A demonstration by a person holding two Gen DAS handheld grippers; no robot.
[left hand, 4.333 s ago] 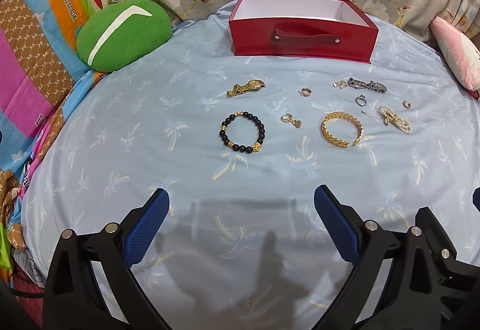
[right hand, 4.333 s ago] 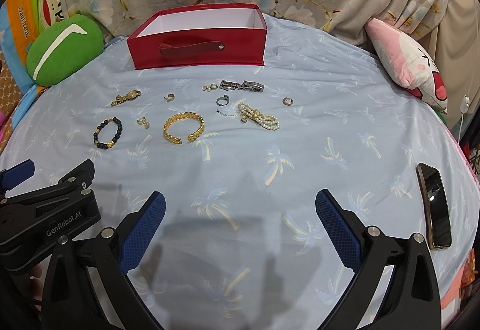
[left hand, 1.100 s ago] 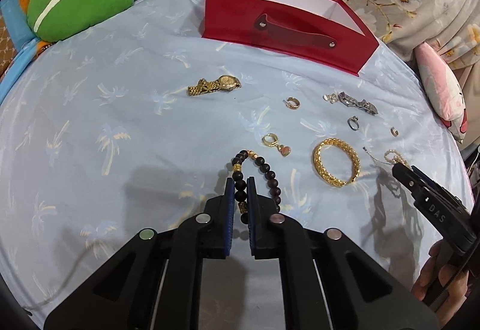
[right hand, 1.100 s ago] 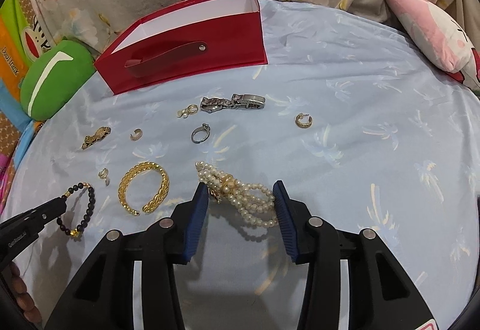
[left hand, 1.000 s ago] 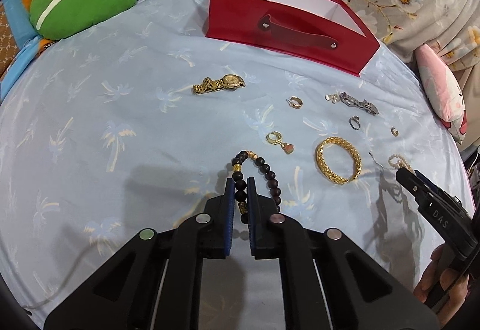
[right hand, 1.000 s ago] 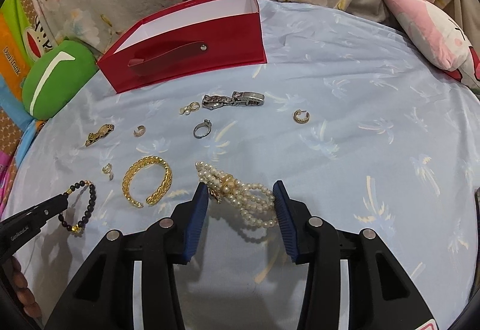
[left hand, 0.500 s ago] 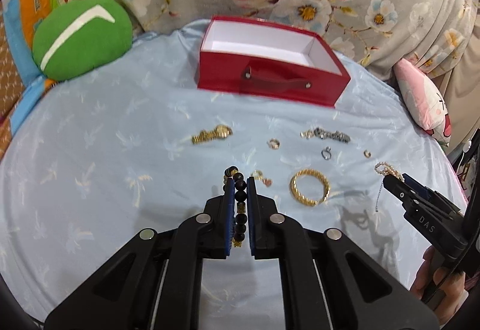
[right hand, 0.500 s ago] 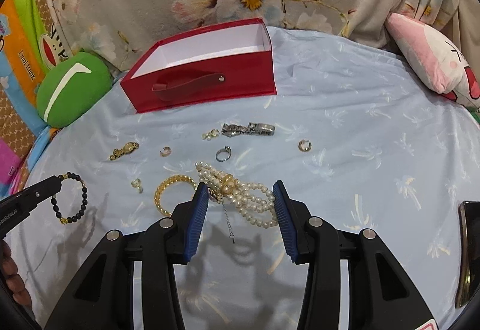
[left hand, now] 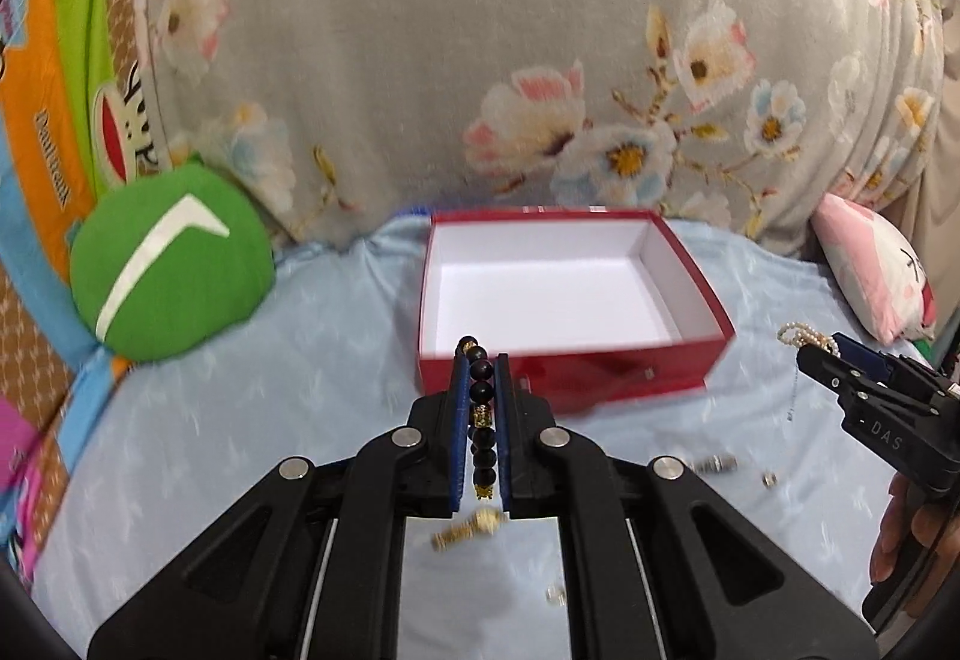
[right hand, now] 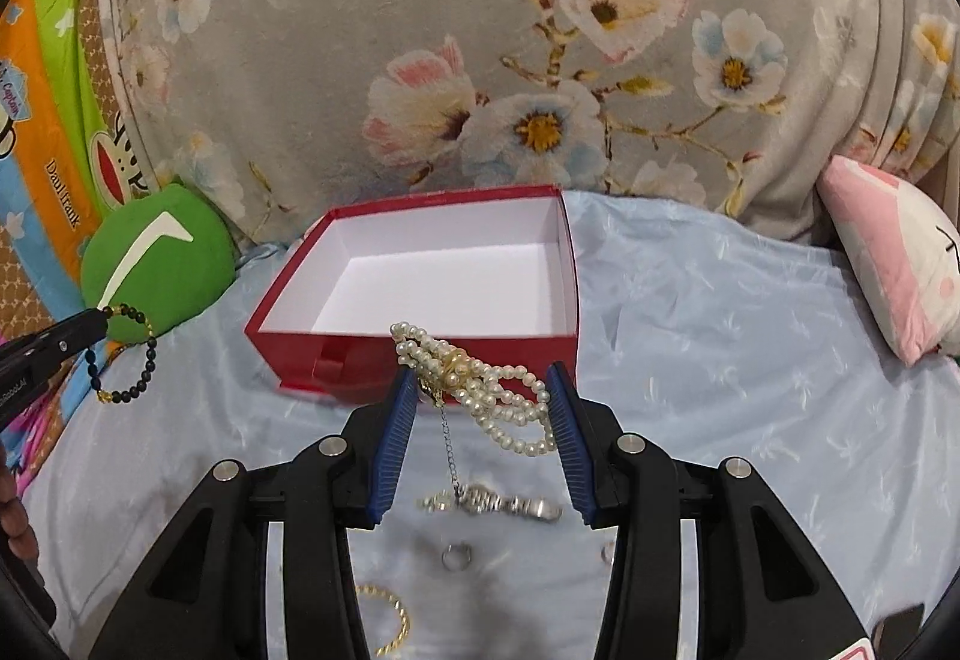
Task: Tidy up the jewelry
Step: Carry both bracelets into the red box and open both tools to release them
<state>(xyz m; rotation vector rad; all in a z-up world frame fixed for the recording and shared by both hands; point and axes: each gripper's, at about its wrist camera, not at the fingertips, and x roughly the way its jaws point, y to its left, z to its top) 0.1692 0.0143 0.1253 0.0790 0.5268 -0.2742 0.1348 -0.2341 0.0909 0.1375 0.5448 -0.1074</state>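
My left gripper (left hand: 480, 360) is shut on a black bead bracelet (left hand: 482, 396), held in the air just in front of the open red box (left hand: 570, 366). The bracelet also hangs from it in the right wrist view (right hand: 129, 360). My right gripper (right hand: 477, 378) is shut on a white pearl bracelet (right hand: 480, 384) with a dangling chain, above the bedsheet near the box's front wall (right hand: 360, 354). The box's white inside is bare. In the left wrist view the right gripper (left hand: 840, 360) shows at the right with the pearls (left hand: 801, 333).
On the blue sheet below lie a gold watch (left hand: 471, 528), a silver watch band (right hand: 504, 504), a silver ring (right hand: 457, 555), a gold bangle (right hand: 390, 624) and small earrings (left hand: 555, 594). A green cushion (left hand: 168, 264) is left of the box, a pink pillow (right hand: 888, 252) right.
Both grippers have risen off the sheet and moved forward toward the red box, carrying the bead bracelet and the pearl bracelet; the box now looks much nearer and its inside shows.
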